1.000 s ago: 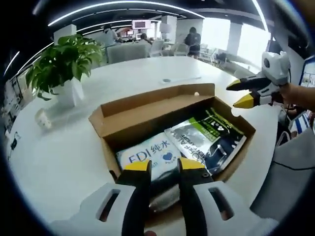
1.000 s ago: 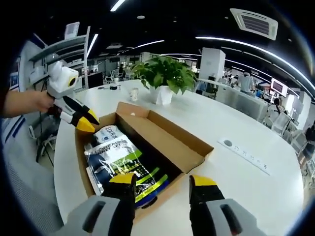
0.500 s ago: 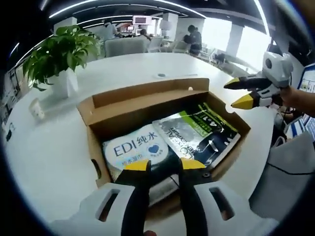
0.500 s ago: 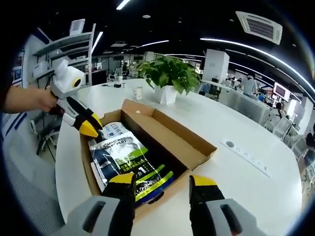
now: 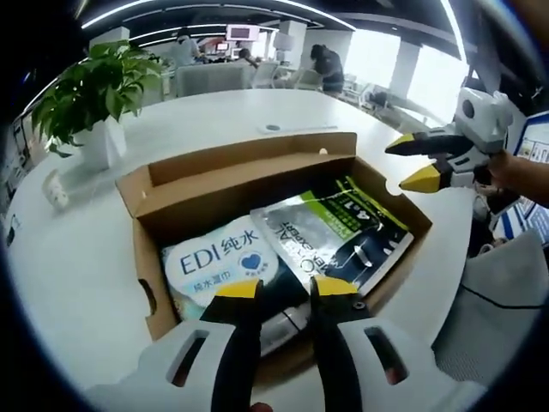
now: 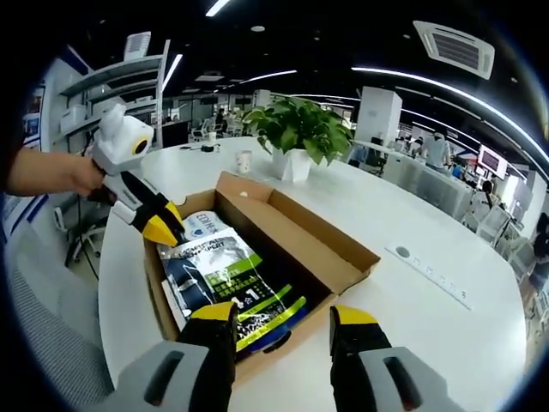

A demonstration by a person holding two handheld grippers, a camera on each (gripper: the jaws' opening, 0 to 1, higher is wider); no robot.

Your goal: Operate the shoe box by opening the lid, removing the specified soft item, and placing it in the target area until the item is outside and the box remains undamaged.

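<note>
The brown cardboard shoe box [image 5: 150, 283] [image 6: 339, 275] lies on the white table with its lid flap [image 5: 249, 159] [image 6: 296, 225] folded back. Inside lie a white wet-wipes pack [image 5: 214, 257] [image 6: 202, 223] and a dark silver-green pouch [image 5: 343, 232] [image 6: 232, 287]. My left gripper [image 5: 286, 290] [image 6: 163, 227] hangs over the near end of the box just above the wipes pack, its jaws a narrow gap apart with nothing between them. My right gripper [image 6: 283, 319] [image 5: 413, 161] is open above the pouch end of the box, not touching it.
A potted plant [image 5: 90, 90] [image 6: 296, 129] and a small white cup [image 5: 56, 190] [image 6: 244, 161] stand on the table beyond the box. A flat cable strip [image 5: 296, 129] [image 6: 429, 266] lies on the tabletop. A person's hand [image 6: 51, 176] holds the left gripper. Office desks and people are far behind.
The left gripper has dropped and come closer over the wipes-pack end of the box. The right gripper has kept its place above the other end, still open.
</note>
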